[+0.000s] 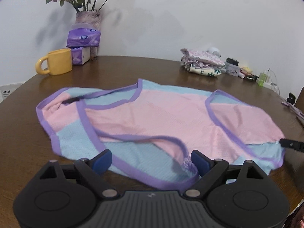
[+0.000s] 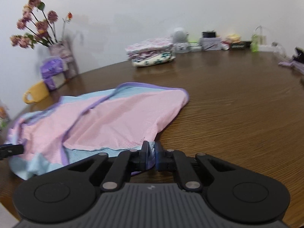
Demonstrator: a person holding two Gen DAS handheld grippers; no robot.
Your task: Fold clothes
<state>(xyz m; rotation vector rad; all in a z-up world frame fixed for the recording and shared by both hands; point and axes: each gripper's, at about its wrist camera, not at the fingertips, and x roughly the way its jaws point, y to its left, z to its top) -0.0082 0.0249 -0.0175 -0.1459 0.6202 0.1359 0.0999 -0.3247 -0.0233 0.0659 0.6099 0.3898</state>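
Left wrist view: pink-blue garment (image 1: pixel 152 117) lies spread, unfolded, on worktop (image 1: pixel 171 70); folded stack (image 1: pixel 201 64) near wall, so some clothes look done, this one barely started. Left gripper (image 1: pixel 151 158) released, jaws wide, straddling near purple hem, angled down, pads not pressing.

Right wrist view: right gripper (image 2: pixel 151 156) clenched on garment's near corner (image 2: pixel 152 152), tilted down, low over worktop. First fold not yet made.
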